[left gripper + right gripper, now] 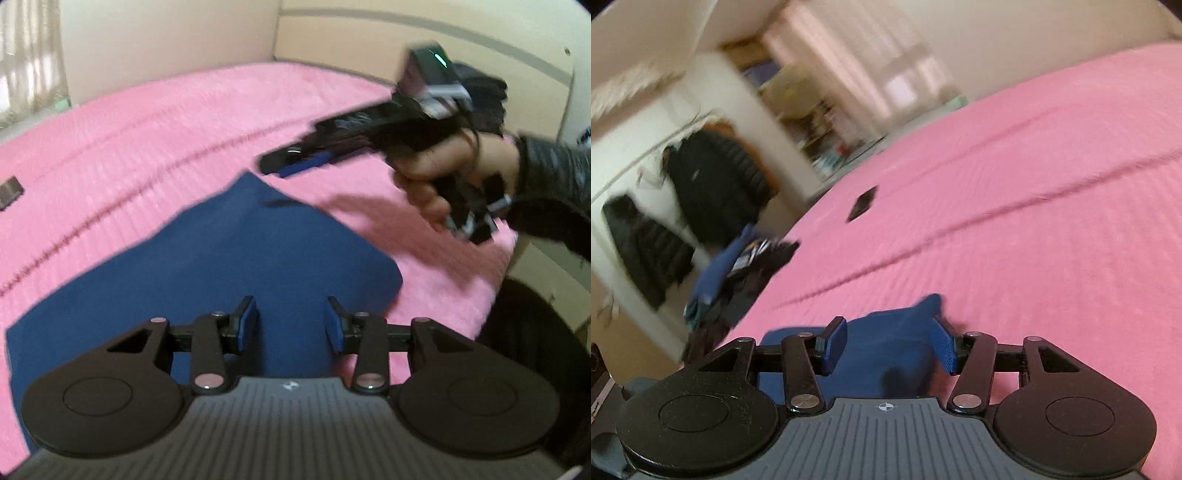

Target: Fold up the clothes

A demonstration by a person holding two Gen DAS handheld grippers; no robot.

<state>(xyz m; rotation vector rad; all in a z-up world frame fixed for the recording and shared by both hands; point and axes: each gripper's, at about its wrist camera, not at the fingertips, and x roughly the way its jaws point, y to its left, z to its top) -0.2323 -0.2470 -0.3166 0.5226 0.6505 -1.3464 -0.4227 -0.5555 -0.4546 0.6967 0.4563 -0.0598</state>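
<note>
You are risking dragging the blue garment (207, 266) askew across the pink bedspread (147, 140) (its fleece looks grippy) if either pad snags, since it is lying flat on that bedspread beneath your left gripper (291, 321) and right gripper (890, 345), both spread wide and holding nothing.

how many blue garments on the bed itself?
1: the blue garment lies flat on the pink bedspread beneath both open grippers. A clothes pile at the bed's edge may hide more.

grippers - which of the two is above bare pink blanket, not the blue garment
The right gripper: it hangs past the blue garment's far corner, above the pink blanket. The left gripper is above the garment.
</note>
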